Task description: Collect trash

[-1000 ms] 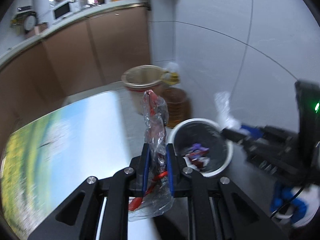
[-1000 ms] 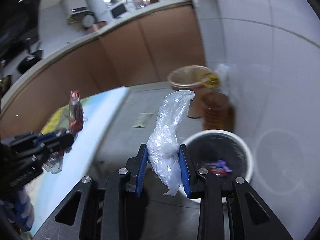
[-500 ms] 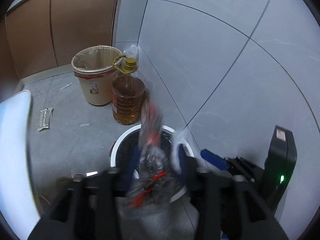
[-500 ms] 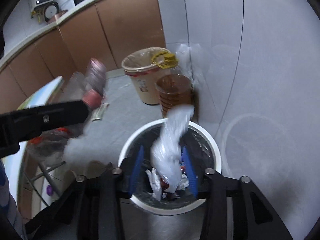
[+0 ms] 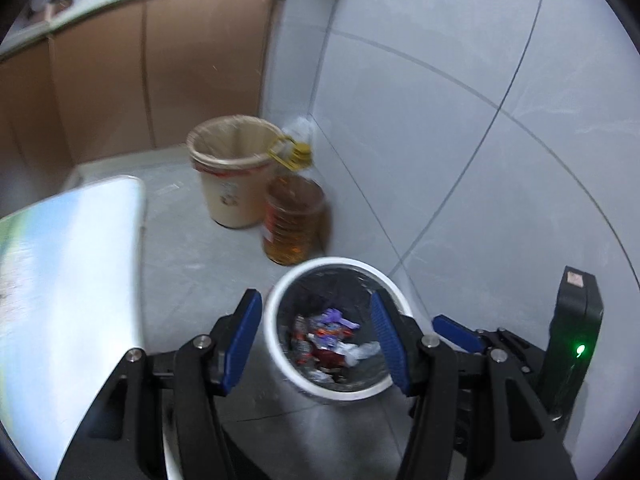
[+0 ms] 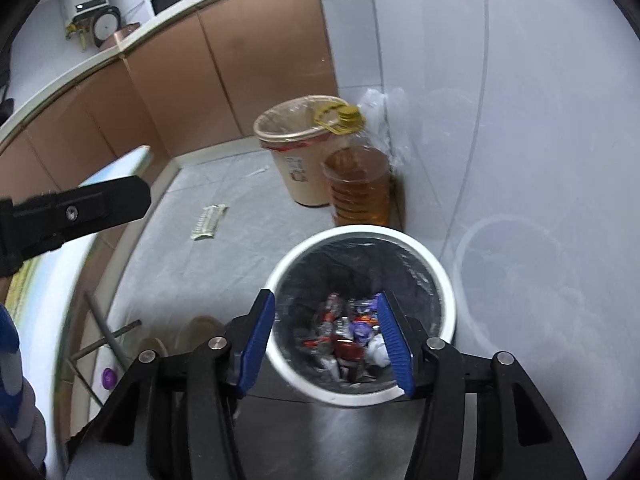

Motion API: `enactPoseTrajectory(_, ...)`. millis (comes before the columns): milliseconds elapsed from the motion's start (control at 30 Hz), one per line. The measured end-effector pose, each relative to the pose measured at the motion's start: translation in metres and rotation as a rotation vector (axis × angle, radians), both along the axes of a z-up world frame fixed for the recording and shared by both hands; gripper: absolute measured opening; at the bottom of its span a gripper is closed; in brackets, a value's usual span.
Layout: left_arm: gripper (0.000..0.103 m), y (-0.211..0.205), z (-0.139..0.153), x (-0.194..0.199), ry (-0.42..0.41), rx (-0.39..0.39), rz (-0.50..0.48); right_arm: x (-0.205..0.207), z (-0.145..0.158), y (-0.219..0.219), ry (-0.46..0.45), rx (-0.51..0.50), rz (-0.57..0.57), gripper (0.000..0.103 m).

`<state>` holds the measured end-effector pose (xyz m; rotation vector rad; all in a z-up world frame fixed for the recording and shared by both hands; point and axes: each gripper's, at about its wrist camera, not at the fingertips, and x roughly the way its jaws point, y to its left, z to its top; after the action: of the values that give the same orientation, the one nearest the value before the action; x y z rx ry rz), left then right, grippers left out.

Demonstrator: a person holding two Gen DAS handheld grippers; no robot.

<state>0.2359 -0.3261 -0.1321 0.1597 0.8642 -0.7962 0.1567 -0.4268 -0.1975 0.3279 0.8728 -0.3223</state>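
1. Left gripper (image 5: 318, 344) sits closest in its own view, its blue-padded fingers (image 5: 240, 340) spread wide apart with nothing between them, released

2. Right gripper (image 6: 328, 340) shows the same in its view: blue fingers (image 6: 394, 340) splayed wide, gripping nothing

3. Both grippers hang right over the white bin (image 5: 276, 344), a round white-rimmed bin with a dark liner, standing on the grey tiled floor (image 5: 192, 264) close to the pale tiled wall (image 5: 460, 128)

4. And there's the trash (image 5: 326, 338), down in the bottom of that bin: crumpled wrappers in red, purple and white plus clear plastic, seen between the fingers in both views (image 6: 352, 340)

5. At the right of the left wrist view, part of the right gripper shows beside the bin, a black block with a green light (image 5: 580, 349) lit on it

6. The bench (image 5: 68, 280) with its pale printed cover runs along the left side, its edge near the bin

7. Beyond the bin, an oil jug (image 6: 356, 188) of amber liquid with a yellow cap and handle stands just beside a beige bin (image 6: 296, 148) lined with a clear bag

8. A small flat scrap (image 6: 209, 222) lies on the floor, apart from the bins

9. Farthest back, brown cabinets (image 6: 192, 76) run under a countertop carrying appliances, too blurred to name
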Motion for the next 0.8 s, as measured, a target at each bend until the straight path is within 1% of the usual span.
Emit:
enactPoseTrajectory(167,0.055,0.058,0.024,-0.021,-0.097,-0.038,0.079,-0.005,0.03,0.036,-0.054,-0.001,0.07,0.06)
enactPoseTrajectory(333,0.055,0.113,0.039,-0.045,-0.163,-0.037,0.144,-0.016,0.066,0.077,-0.116,-0.01,0.144,0.062)
enactPoseTrajectory(433,0.055,0.151,0.05,-0.059,-0.202,-0.039,0.216,-0.022,0.085,0.101,-0.153,-0.023,0.187,0.066)
enactPoseTrajectory(500,0.06,0.172,0.059,-0.068,-0.235,-0.039,0.267,-0.028,0.099,0.116,-0.175,-0.035,0.215,0.071)
enactPoseTrajectory(533,0.062,0.182,0.063,-0.072,-0.25,-0.04,0.293,-0.03,0.105,0.125,-0.187,-0.042,0.229,0.071)
enactPoseTrajectory(600,0.07,0.204,0.072,-0.079,-0.273,-0.042,0.343,-0.036,0.117,0.137,-0.204,-0.052,0.251,0.072)
enactPoseTrajectory(700,0.074,0.234,0.084,-0.091,-0.321,-0.037,0.405,-0.046,0.135,0.156,-0.236,-0.068,0.284,0.074)
enactPoseTrajectory(800,0.076,0.257,0.094,-0.102,-0.354,-0.03,0.454,-0.055,0.147,0.17,-0.259,-0.078,0.301,0.077)
